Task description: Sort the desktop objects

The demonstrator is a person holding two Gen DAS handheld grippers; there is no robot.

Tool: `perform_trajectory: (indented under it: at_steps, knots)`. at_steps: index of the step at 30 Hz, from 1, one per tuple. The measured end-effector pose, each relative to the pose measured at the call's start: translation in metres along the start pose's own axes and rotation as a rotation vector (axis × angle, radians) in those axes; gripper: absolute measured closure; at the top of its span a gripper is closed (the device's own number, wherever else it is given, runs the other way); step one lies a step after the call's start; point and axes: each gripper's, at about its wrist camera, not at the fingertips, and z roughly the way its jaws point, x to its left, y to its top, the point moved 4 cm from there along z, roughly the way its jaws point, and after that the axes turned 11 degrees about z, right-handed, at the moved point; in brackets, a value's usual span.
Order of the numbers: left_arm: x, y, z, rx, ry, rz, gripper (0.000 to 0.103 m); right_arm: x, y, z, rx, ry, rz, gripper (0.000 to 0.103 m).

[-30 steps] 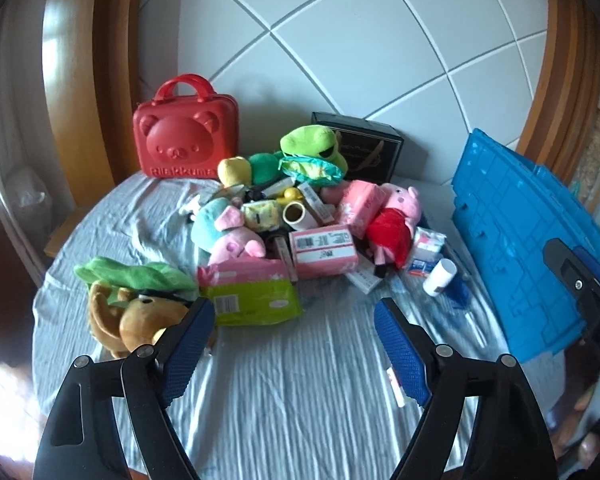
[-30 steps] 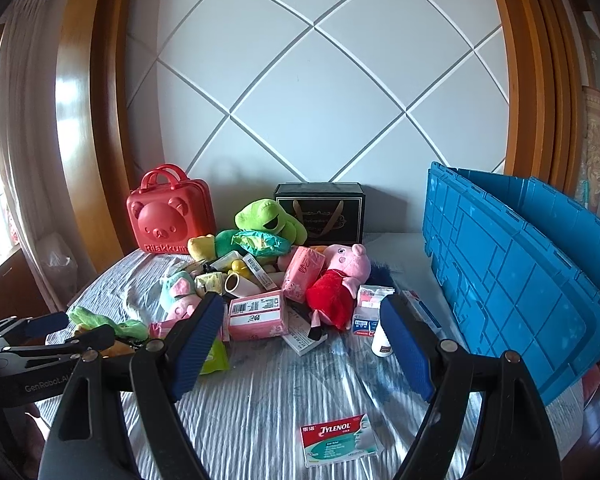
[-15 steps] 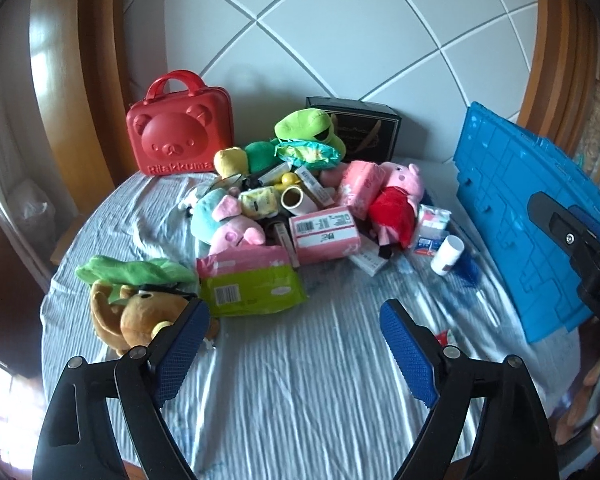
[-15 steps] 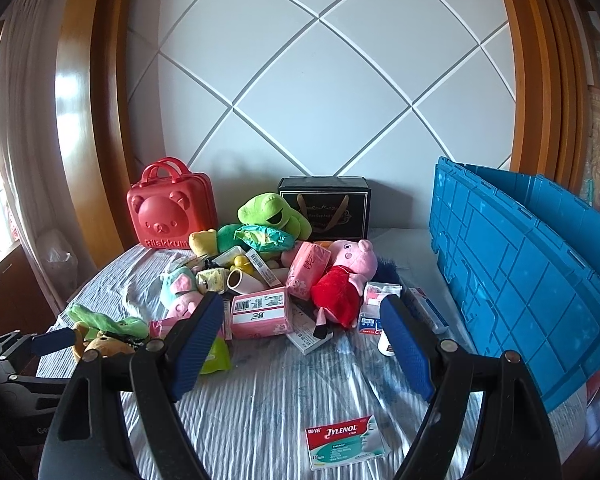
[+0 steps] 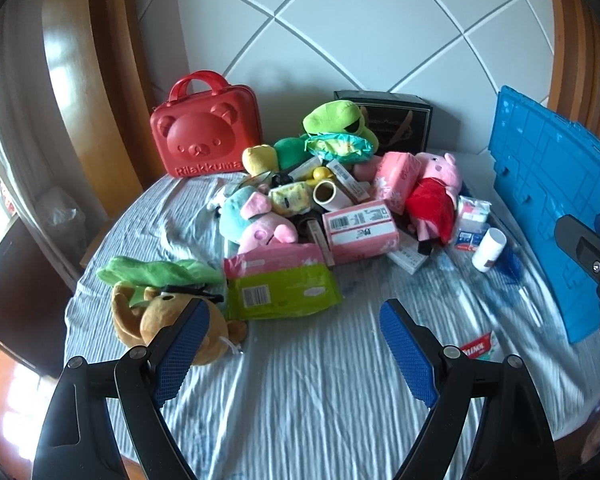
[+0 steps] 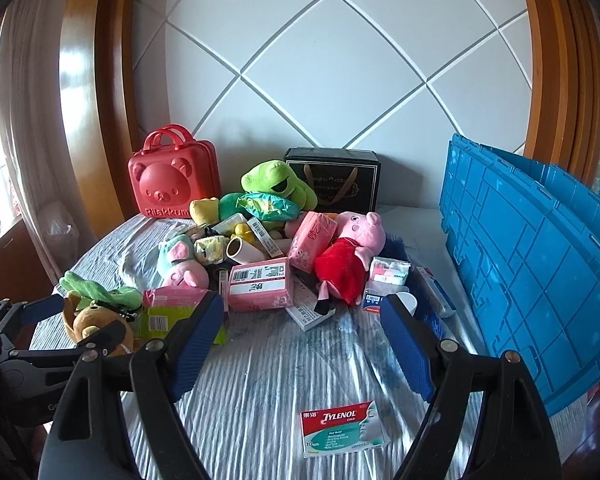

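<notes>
A heap of soft toys and boxes lies mid-table: a green frog plush (image 5: pixel 336 120), a pig plush in a red dress (image 5: pixel 434 196), a pink barcoded box (image 5: pixel 360 232) and a green wipes pack (image 5: pixel 280 290). A brown plush with a green hat (image 5: pixel 160 312) lies apart at the left. My left gripper (image 5: pixel 292 307) is open above the cloth, just short of the wipes pack, with nothing between its fingers. My right gripper (image 6: pixel 302 299) is open too, over bare cloth before the heap. A Tylenol box (image 6: pixel 342 422) lies flat under it.
A red bear case (image 5: pixel 206 132) and a black box (image 5: pixel 396 116) stand at the back wall. A blue crate (image 6: pixel 532 264) stands tilted along the right side. A white bottle (image 5: pixel 488 244) lies near it. The striped tablecloth (image 6: pixel 260 392) is rumpled.
Both grippers have sunk toward the table and tipped downward. The Tylenol box has come further into both views. The left jaws stand slightly wider than before.
</notes>
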Motion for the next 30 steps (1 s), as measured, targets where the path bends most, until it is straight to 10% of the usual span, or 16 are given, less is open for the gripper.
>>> perform_trajectory:
  at_steps: [18, 30]
  knots:
    - [-0.054, 0.063, -0.119, -0.37, -0.151, 0.16, 0.015, -0.046, 0.025, -0.108, -0.206, -0.252, 0.148, 0.023]
    - [-0.087, 0.066, -0.152, -0.412, -0.186, 0.128, 0.015, -0.089, 0.025, -0.155, -0.239, -0.306, 0.149, 0.023]
